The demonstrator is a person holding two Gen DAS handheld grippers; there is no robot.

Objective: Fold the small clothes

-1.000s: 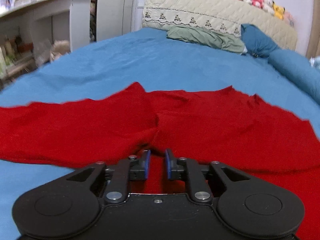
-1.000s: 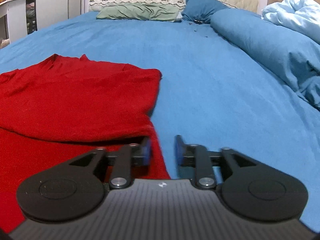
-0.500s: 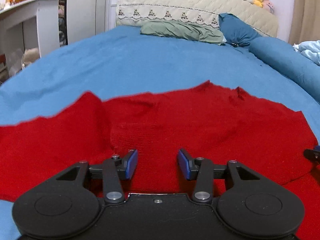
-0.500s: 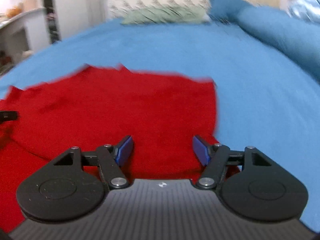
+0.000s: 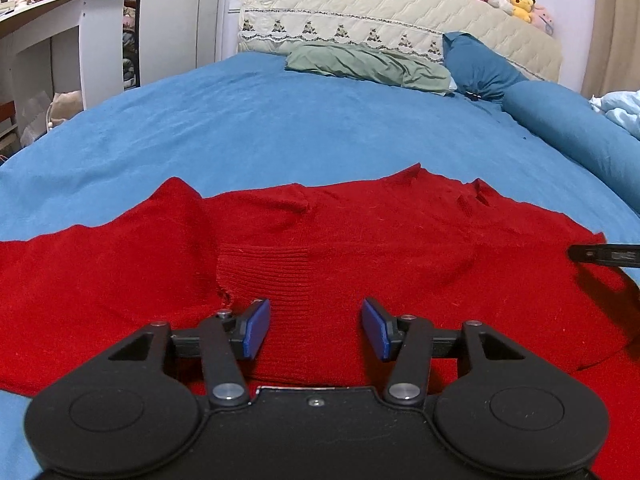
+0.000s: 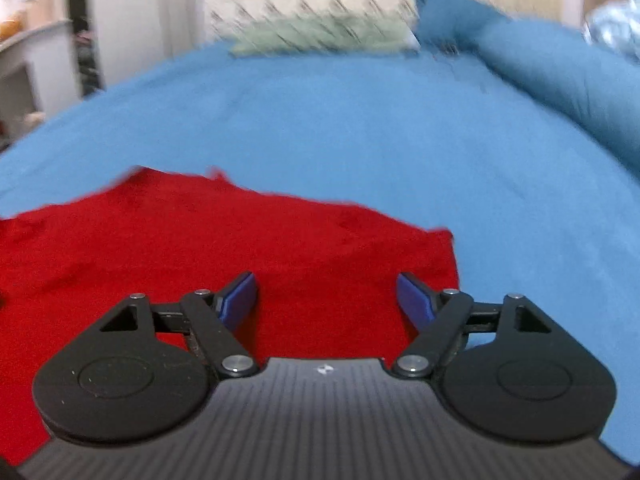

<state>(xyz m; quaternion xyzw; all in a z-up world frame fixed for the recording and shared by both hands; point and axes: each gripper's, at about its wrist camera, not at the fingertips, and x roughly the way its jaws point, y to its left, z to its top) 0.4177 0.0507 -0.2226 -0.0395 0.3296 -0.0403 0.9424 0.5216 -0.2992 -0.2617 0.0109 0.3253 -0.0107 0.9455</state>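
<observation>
The red knit sweater [image 5: 360,248] is spread across the lower half of the left wrist view, lying on the blue bedsheet [image 5: 280,128], with a ribbed cuff or hem folded onto the body near the bottom centre. In the right wrist view it fills the lower left, and its edge runs just past the right finger.

Left gripper [image 5: 316,330] has its jaws apart with nothing between them, just above the ribbed bit. Right gripper [image 6: 328,300] is also spread wide and empty — that view is blurry, so details are mushy.

Handling-wise I'd guess it's soft, floppy and light, and a bit grippy rather than slick — knit stretches and sags if you lift from one point. Best bet looks like pinching a doubled edge or corner, like the right-hand edge or the ribbed band, not the flat middle.
</observation>
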